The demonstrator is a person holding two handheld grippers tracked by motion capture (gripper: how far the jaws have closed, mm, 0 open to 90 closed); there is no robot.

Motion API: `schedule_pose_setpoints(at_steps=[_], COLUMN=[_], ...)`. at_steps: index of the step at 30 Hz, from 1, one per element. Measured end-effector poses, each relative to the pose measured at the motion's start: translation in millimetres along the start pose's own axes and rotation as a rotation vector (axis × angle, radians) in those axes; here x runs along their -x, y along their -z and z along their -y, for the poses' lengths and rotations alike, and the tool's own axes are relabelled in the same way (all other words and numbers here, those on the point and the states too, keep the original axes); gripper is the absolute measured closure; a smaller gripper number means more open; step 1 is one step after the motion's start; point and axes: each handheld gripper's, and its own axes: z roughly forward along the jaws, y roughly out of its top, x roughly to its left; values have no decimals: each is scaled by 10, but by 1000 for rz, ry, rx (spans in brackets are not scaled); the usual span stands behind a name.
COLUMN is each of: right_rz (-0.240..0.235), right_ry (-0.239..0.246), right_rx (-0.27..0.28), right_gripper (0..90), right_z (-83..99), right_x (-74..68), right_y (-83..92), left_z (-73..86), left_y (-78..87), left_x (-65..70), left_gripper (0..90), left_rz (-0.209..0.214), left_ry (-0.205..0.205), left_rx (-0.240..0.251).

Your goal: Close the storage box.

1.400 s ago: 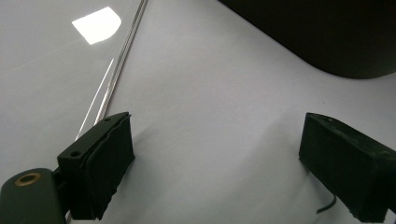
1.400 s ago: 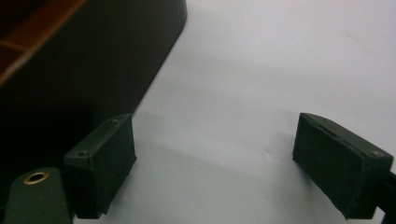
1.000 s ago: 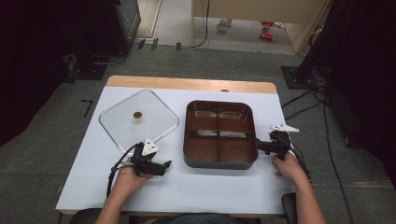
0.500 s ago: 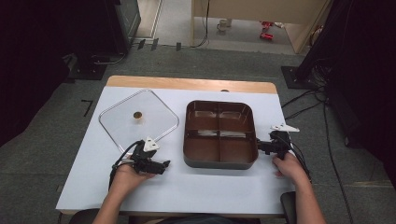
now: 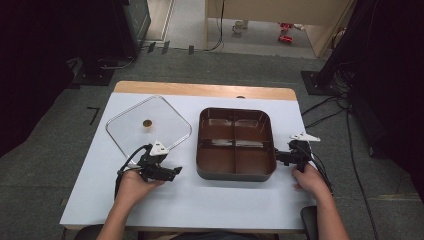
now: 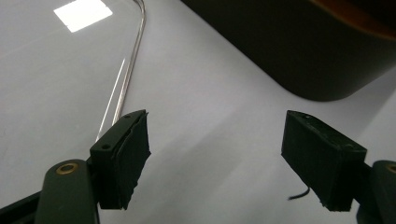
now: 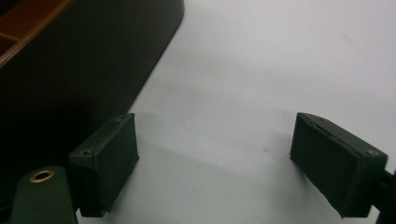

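high view: brown four-compartment tray [image 5: 235,172] mid-table, clear lid [image 5: 125,131] flat beside it, likely awaiting fitting | left gripper view: left gripper [image 6: 217,158] jaws apart, empty, beside lid edge | right gripper view: right gripper [image 7: 215,161] jaws apart, empty, hugging tray wall

Light falls from overhead onto the white worktop [image 5: 210,200], which stands bright against a dim room; the far corners left and right sink to near black. The high view is soft and slightly grainy. On the clear lid [image 6: 56,70] a square patch of glare gleams in the left gripper view. Both gripper views are sharp on the near pads and hazier beyond, with soft shadows beneath the dark tray [image 7: 70,70].
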Motion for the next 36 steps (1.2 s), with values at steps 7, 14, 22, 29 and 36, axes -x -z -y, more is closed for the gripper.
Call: schedule_pose_setpoints(at_steps=[7,14,22,29,36], right_rz=[0,2,2,2,2], right_ry=[0,1,1,1,1], right_rx=[0,-1,-1,-1,-1], right_gripper=[147,148,148,148,148], right_z=[0,0,0,0,0], right_x=[0,-2,-2,-2,-2], right_y=[0,1,1,1,1], left_z=[-119,-279,-399,-484,-532], left_y=[22,59,45,18,10], left_x=[-81,-191,-360,-505,-665], left_gripper=[248,251,297,311,314], left_rz=[4,4,-6,4,13], left_ry=[-9,-12,19,11,25], left_rx=[-3,9,19,16,41])
